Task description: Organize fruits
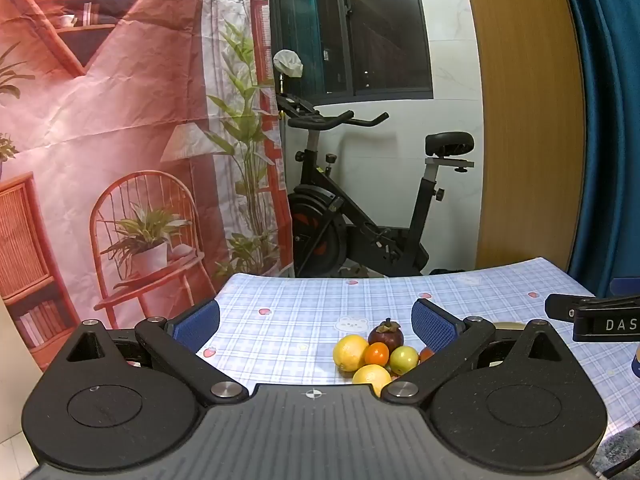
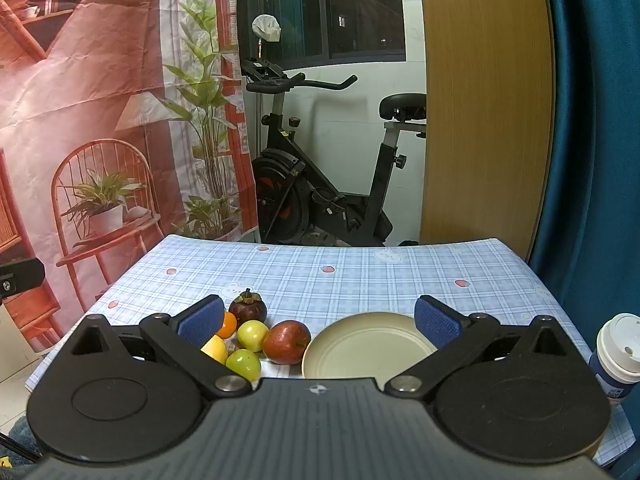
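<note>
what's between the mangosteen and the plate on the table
In the right wrist view, the red apple lies between the mangosteen and the plate, close beside the plate's left rim.

Fruit pile on the checked tablecloth, between the left gripper's wide-apart jaws.

A clustered pile of small round fruits, with a dark purple mangosteen behind and a red apple just beside an empty cream round plate.

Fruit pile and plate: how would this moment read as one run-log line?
left gripper: open, empty | right gripper: open, empty | fruit pile: on table beside plate | plate: empty | stage: nothing picked yet
</note>
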`<state>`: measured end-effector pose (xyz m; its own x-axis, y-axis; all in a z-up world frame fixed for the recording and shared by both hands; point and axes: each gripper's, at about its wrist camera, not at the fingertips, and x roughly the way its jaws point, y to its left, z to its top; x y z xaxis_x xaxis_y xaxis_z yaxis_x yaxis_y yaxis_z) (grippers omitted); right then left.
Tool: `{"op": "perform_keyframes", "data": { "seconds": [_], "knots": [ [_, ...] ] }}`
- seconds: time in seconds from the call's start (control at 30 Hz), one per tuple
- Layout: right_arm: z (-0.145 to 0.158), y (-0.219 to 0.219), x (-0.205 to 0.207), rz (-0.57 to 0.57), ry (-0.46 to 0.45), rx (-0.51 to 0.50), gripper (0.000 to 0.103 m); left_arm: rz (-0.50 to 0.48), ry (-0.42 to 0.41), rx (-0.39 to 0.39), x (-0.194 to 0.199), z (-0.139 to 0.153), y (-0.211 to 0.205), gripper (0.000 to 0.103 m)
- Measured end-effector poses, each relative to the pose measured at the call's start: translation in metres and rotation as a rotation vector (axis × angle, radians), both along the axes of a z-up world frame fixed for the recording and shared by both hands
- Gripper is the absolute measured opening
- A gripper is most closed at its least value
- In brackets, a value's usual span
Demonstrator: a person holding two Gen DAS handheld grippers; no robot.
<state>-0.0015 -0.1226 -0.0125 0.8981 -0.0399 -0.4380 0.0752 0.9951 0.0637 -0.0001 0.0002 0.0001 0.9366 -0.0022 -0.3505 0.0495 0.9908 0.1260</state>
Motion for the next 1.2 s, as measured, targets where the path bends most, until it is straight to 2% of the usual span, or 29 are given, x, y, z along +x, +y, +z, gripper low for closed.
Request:
{"op": "perform_keyframes", "data": {
  "seconds": [1.2],
  "knots": [
    [0.0001,-0.0008,-0.0011,0.000,0.000,0.003,0.103,0.003,0.008,-0.003,-0.0008,-0.0040,-0.0030,0.103]
  ]
}}
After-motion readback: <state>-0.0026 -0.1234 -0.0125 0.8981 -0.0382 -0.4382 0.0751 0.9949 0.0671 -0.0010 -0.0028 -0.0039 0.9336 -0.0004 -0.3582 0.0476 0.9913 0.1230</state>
